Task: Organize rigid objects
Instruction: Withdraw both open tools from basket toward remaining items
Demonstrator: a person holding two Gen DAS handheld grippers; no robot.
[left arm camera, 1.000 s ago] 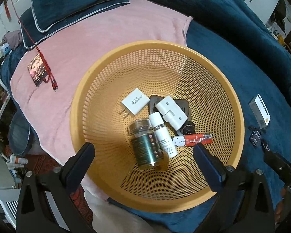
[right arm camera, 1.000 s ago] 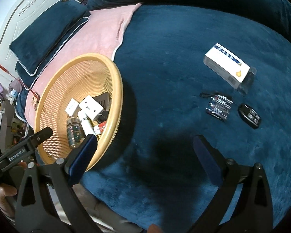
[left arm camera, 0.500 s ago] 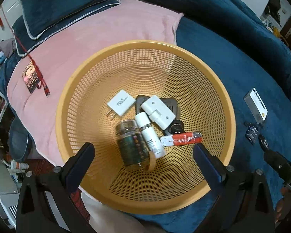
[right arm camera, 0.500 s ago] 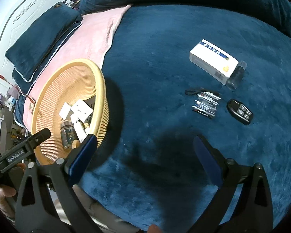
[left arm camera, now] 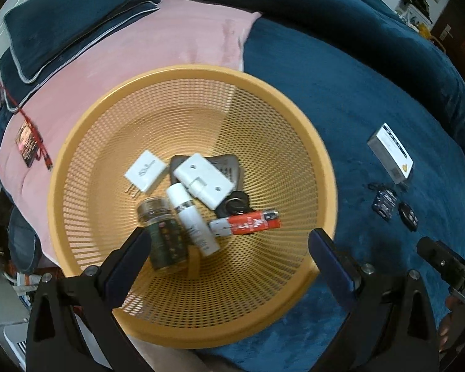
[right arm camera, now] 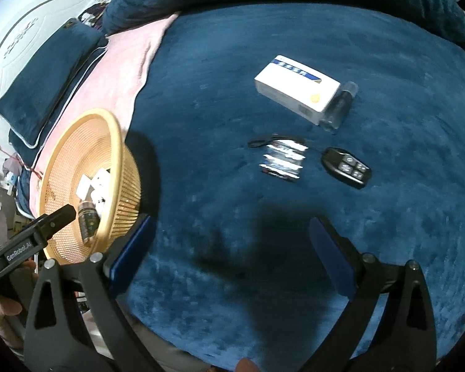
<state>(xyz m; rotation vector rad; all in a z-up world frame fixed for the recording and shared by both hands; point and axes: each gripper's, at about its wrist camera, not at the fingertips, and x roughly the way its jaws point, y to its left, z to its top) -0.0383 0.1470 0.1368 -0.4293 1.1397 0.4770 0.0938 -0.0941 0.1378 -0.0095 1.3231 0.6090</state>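
We find the round orange perforated plastic basket (left arm camera: 307, 142) resting partly on a pink towel (left arm camera: 133, 62) and partly on the dark blue plush blanket (right arm camera: 263, 77). Clustered at its centre are a white plug adapter (left arm camera: 145, 172), a white rectangular charger block (left arm camera: 204, 179) lying over a flat dark grey device (left arm camera: 229, 167), a white cylindrical bottle (left arm camera: 191, 218), a dark green glass jar (left arm camera: 162, 235) at 7 o'clock of the cluster, a red and white tube-shaped item (left arm camera: 245, 223) at 4 o'clock, and a small black round piece (left arm camera: 237, 203) just above it. The left gripper (left arm camera: 224, 249) hangs over the basket's near side, its blue-padded jaws spread wide and holding nothing. Outside the basket, toward 3 o'clock on the blanket, we note a white rectangular carton with a blue stripe (right arm camera: 296, 88), a clear plastic vial (right arm camera: 339, 107) touching its far end, a small bundle of dark foil packets (right arm camera: 282, 161), blurred, and a black key fob with grey buttons (right arm camera: 345, 167) just beside that bundle. The right gripper (right arm camera: 231, 255) hovers over bare blanket at 6 o'clock of these items, well apart from them, jaws released and empty. A dark blue piped pillow (left arm camera: 74, 15) lies at 11 o'clock beyond the towel.
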